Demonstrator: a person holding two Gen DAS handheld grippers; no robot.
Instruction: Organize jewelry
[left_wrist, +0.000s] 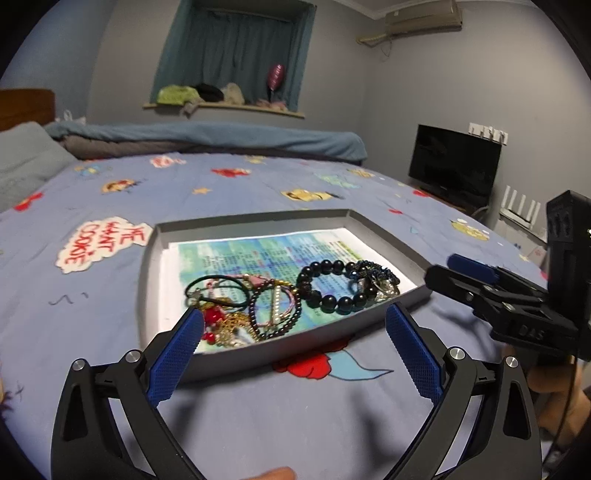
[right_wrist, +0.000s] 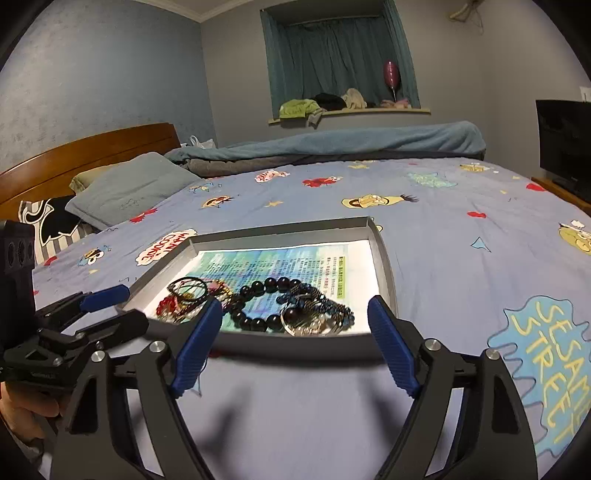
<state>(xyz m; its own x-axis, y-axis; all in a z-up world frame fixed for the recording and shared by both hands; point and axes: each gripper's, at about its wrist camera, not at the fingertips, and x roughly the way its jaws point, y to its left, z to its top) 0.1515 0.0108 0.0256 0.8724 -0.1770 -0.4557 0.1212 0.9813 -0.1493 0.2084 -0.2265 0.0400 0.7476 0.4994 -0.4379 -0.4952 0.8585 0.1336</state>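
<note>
— Both sets of jaws stand wide apart, and neither has hold of anything. Do you see that on your side?

— Yes. From the left wrist, the left gripper (left_wrist: 295, 325) hangs over the bedsheet (left_wrist: 258, 413) just short of the near wall of the tray (left_wrist: 258, 356). Its blue fingers (left_wrist: 177, 354) frame the tangle of jewelry, and nothing sits between them.

— And the right gripper (right_wrist: 295, 325) is the same from its own camera: spread wide, low over the sheet, at the near edge of the tray. In the left view it comes in from the right side, beside the tray's right corner.

— Where is the jewelry?

— All inside the tray, lying on a printed sheet of paper (left_wrist: 258, 254) that lines the bottom. A black bead bracelet (left_wrist: 325, 288) lies open in a ring toward the right. Touching its right end is a dark blue beaded piece (left_wrist: 373, 273) with something silvery heaped against it.

— And on the left?

— A knot of smaller things: a black cord (left_wrist: 218, 291), red beads (left_wrist: 212, 317), gold chain (left_wrist: 236, 325), and a ring of small dark beads (left_wrist: 275, 310) with a pearl strand across it. They overlap, so I cannot tell where one piece ends.

— The tray itself?

— Gray, shallow, resting flat on the cartoon-print sheet.
</note>
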